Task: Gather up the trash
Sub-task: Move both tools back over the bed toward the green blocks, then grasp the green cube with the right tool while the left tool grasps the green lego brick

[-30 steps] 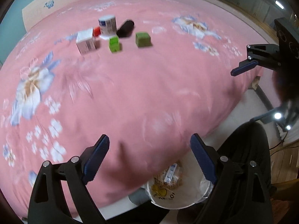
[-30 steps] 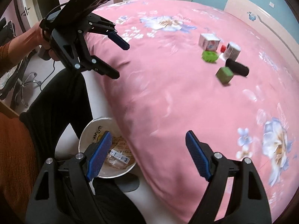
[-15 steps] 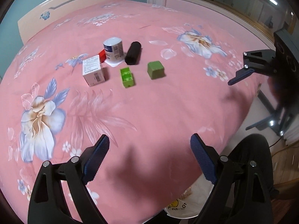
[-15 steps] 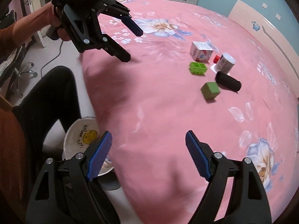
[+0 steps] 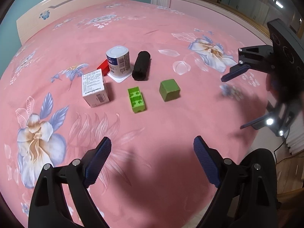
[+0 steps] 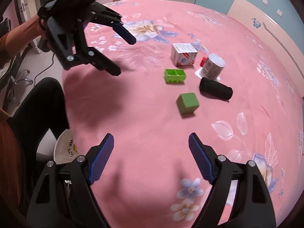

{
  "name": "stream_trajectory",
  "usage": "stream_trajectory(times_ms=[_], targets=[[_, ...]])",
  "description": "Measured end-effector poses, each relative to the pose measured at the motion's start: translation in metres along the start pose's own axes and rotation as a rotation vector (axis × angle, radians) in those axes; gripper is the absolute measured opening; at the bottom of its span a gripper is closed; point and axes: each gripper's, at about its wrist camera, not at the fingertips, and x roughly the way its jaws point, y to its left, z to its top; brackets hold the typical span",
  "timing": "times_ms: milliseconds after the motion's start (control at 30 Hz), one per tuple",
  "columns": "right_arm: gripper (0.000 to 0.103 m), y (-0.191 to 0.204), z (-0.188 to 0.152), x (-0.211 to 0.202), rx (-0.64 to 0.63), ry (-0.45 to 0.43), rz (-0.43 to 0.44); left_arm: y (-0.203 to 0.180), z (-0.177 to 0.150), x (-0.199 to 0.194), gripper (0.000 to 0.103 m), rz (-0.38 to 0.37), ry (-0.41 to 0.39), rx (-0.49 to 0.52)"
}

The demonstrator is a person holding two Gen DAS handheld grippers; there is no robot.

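**A:** so where's the trash sitting?

**B:** middle of the pink floral bed, towards the headboard: white carton, white can with a red block touching it, black roll, bright green brick, dull green cube.

**A:** and the claws?

**B:** left claw and right claw both spread wide over the near edge, nothing in either.

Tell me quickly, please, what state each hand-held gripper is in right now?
Left hand-held gripper: open, holding nothing, above the pink floral bedspread.
Right hand-held gripper: open, holding nothing.
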Motion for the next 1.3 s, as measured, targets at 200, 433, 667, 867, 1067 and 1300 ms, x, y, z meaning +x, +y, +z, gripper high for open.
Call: stream_trajectory(times_ms=[200, 433, 667, 867, 1067, 1300], targets=[[0.08, -0.023, 0.009, 0.015, 0.008, 0.013, 0.01, 0.005, 0.015, 0.014, 0.09, -0.012, 0.005, 0.005], [0.08, -0.041, 0.018, 0.033, 0.003, 0.028, 0.035, 0.009, 0.032, 0.031, 0.09, -0.012, 0.016, 0.013], [0.08, -0.058, 0.018, 0.047, 0.009, 0.028, 0.05, 0.014, 0.039, 0.045, 0.09, -0.014, 0.022, 0.036], [0.08, -0.067, 0.021, 0.061, 0.01, 0.031, 0.051, 0.022, 0.046, 0.059, 0.09, -0.019, 0.047, 0.022], [0.074, -0.071, 0.028, 0.073, -0.002, 0.035, 0.057, 0.019, 0.049, 0.069, 0.077, -0.018, 0.074, 0.041], [0.065, -0.074, 0.035, 0.081, 0.003, 0.039, 0.088, 0.023, 0.057, 0.08, 0.069, -0.015, 0.094, 0.031]])
